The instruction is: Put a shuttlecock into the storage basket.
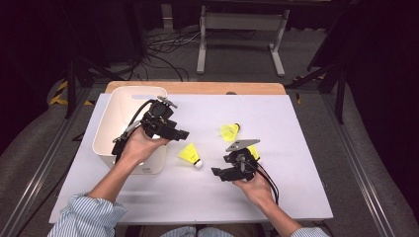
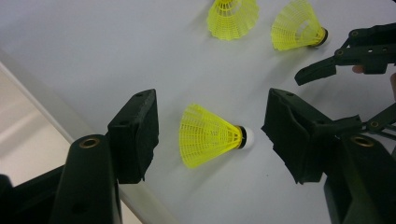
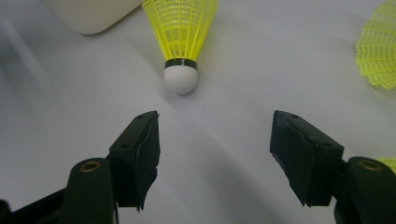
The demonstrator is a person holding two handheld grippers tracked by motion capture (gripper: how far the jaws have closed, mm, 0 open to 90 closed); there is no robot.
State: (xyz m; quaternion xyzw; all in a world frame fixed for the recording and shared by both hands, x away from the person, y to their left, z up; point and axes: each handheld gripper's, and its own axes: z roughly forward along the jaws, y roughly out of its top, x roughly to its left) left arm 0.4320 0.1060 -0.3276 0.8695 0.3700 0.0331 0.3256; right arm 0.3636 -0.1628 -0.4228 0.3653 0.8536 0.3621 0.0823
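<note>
From the high view, a white bin (image 1: 129,129) sits at the left of the counter (image 1: 296,197), and three yellow shuttlecocks lie to its right. The near shuttlecock (image 1: 190,155) rests just beside the bin; a far shuttlecock (image 1: 230,131) lies further back, and a third (image 1: 254,151) is partly hidden behind the right claw (image 1: 217,172). The left claw (image 1: 182,134) hovers at the bin's right rim, holding nothing. What is in the bin cannot be told.

In the left claw view, the left claw (image 2: 210,135) stands apart, looking down on the near shuttlecock (image 2: 210,136), which lies on its side with its white cork toward the right jaw. The other two sit beyond it.

In the right claw view, the right claw (image 3: 215,149) is apart and empty, its jaws aimed at the cork of the near shuttlecock (image 3: 181,42), still short of it.

Judging by this, the work looks like gathering shuttlecocks into the bin: all three visible ones remain on the counter, with the near one next.
</note>
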